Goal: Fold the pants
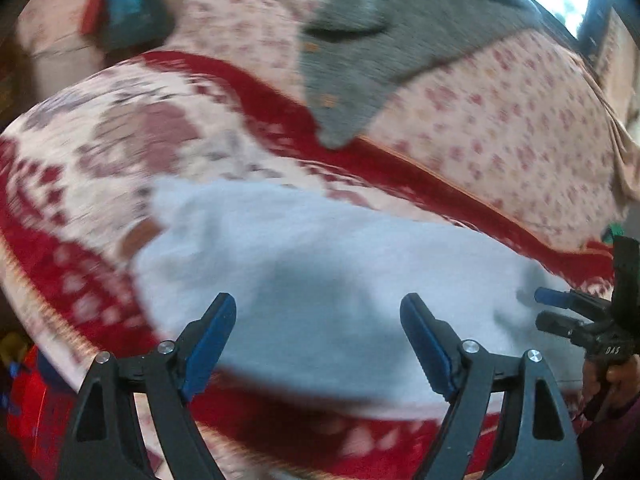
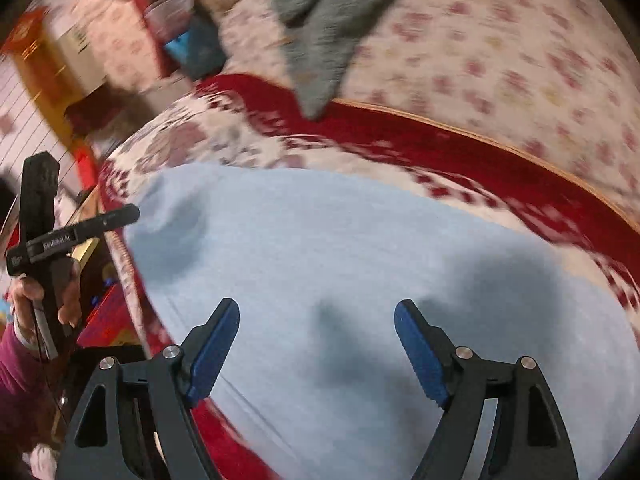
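Observation:
Light blue pants lie flat on a red and cream patterned blanket; they also fill the right wrist view. My left gripper is open and empty, hovering above the pants' near edge. My right gripper is open and empty above the middle of the pants. The right gripper also shows at the right edge of the left wrist view, jaws apart. The left gripper shows at the left of the right wrist view, beside the pants' left end. Both views are blurred by motion.
A grey knitted garment lies on the floral bedsheet beyond the blanket; it also shows in the right wrist view. A red and blue item sits at the far left. The bed edge drops off left.

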Available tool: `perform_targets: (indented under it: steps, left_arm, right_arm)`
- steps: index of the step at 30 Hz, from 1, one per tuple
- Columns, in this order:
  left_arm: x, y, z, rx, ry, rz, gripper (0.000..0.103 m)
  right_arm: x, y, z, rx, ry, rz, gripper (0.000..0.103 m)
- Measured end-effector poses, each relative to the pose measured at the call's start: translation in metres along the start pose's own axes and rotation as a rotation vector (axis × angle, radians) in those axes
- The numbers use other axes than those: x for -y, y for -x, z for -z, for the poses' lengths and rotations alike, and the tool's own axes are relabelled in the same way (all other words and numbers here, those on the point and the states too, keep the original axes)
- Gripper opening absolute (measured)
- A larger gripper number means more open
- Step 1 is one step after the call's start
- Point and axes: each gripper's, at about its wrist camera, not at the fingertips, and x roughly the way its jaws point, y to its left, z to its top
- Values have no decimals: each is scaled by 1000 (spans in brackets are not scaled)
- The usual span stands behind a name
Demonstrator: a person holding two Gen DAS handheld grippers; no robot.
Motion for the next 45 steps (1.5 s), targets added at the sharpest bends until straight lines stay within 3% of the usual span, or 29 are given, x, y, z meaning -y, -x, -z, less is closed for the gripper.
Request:
perform_targets:
  steps: [8,15,25,33,38,39,40,41,44,45]
  left_arm:
    - [-71,9,25,16,230,-7,84]
    - [-89,-10,31,7,305,13,84]
    - [-92,-42,23,-27,316,57,84]
    - [-97,-67,21,-57,352,50,84]
    - [-100,-72,21,-42,371,59,84]
    - [-101,-73,21,-40,376,64,84]
    - [-102,-73,21,-35,381,72,84]
    - [-103,-74,21,-31,385,77,83]
    - [-103,-73,19,-24,348,52,46]
    - [-103,-72,18,-22,345,94,34]
  right_arm:
    - [-76,-62,-68,-49,151,-145,85]
    - [-140,-135,-117,-140,347,-181,87]
    - [-144,-216,-151,-260,363,-160,88]
    - [-153,-262,-161,-363,413,-231,88]
    - [-157,-280,-162,-381,442,-279,89]
    - [-158,-281,-161,-373,448,-289,88]
    - [-160,-283,-159,-378,455,-310,76]
    - [-162,-283,-156,-378,467,-320,70]
    - [-163,-277,-154,-343,491,-317,57]
    - [-163,-273,-155,-335,493,-308,45]
